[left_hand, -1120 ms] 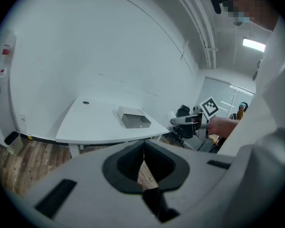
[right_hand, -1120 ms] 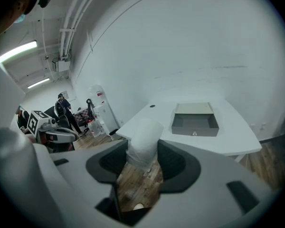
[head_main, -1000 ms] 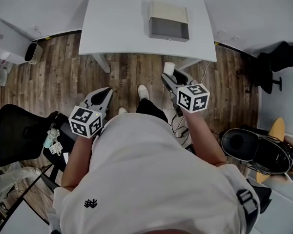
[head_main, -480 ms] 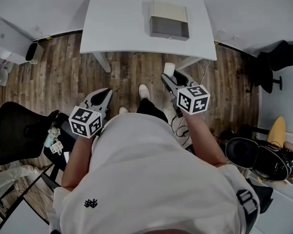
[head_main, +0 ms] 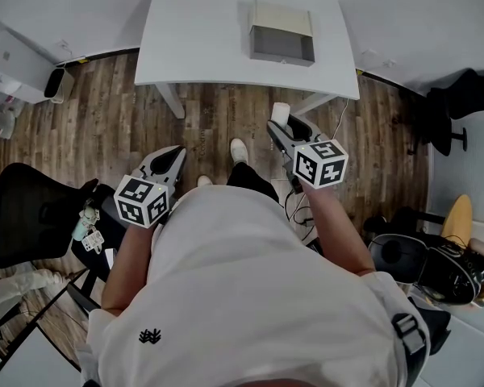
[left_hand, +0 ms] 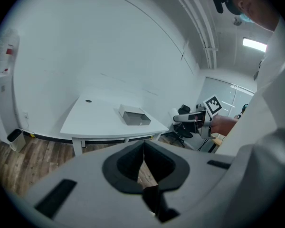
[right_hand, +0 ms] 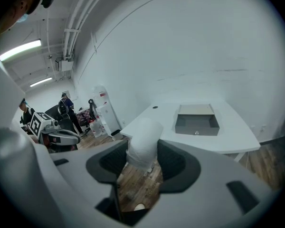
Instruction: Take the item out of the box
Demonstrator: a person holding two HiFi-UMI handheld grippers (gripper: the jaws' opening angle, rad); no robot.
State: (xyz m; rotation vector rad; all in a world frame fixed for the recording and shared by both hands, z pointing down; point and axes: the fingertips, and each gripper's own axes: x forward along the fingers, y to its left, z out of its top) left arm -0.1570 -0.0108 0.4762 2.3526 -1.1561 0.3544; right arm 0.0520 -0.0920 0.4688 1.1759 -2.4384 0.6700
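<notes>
The white roll-shaped item [right_hand: 143, 144] is out of the box [right_hand: 196, 120] and well short of it, up in the air over the wooden floor [head_main: 105, 111] on the near side of the surface [head_main: 202, 39]. It sits upright between the dark pads of the right hand-held gripper [right_hand: 142, 161], and that gripper is clamped on it, jaws wide around its sides, the top of the roll poking out past them toward the box. From the head view the item [head_main: 281, 113] shows as a small white cylinder at the tip of the right hand-held gripper [head_main: 286, 127], with the open grey box [head_main: 281, 39] further ahead on the white surface, its pale flap folded back on the far side. The right forearm is bent and held out in front of the torso, aimed at the box. The left hand-held gripper [head_main: 171, 158] hangs lower and further from the box, also pointed forward; its view shows the jaws pressed together with nothing between them [left_hand: 143, 158].
</notes>
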